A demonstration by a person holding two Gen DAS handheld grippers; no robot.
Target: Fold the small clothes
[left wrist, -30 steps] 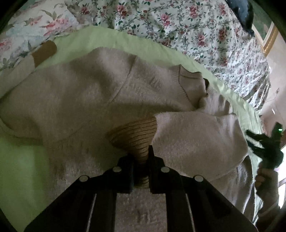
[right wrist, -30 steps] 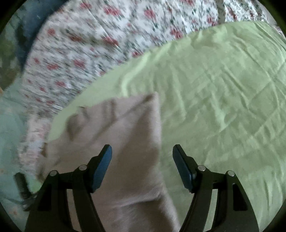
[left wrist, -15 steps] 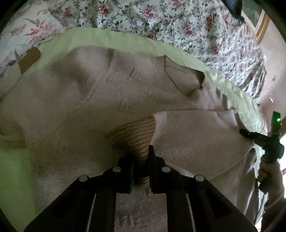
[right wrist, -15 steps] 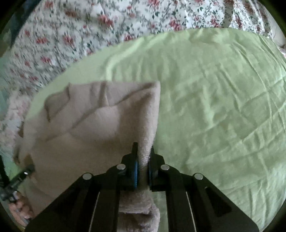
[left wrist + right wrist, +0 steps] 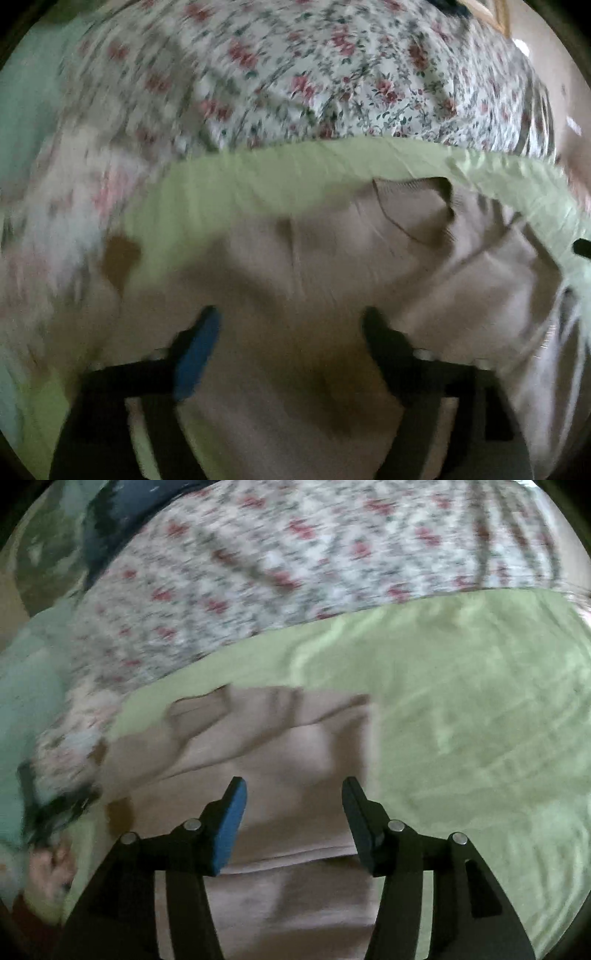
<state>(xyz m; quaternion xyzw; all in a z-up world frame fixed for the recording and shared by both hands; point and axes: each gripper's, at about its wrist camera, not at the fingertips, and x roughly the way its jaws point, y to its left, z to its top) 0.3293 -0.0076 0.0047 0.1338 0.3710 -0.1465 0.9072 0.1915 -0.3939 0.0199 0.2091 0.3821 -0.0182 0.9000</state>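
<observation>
On the green sheet (image 5: 461,701) our beige sweater (image 5: 295,760) lies sleeve-folded; both tongs (image 5: 290,332) (image 5: 293,808) are opening, empty; body fold remains.

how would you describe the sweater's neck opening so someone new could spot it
Find the light green sheet below the floral bedding; the beige sweater lies on it. Near its far edge sits the neck opening, a ribbed band around a darker hollow.
</observation>
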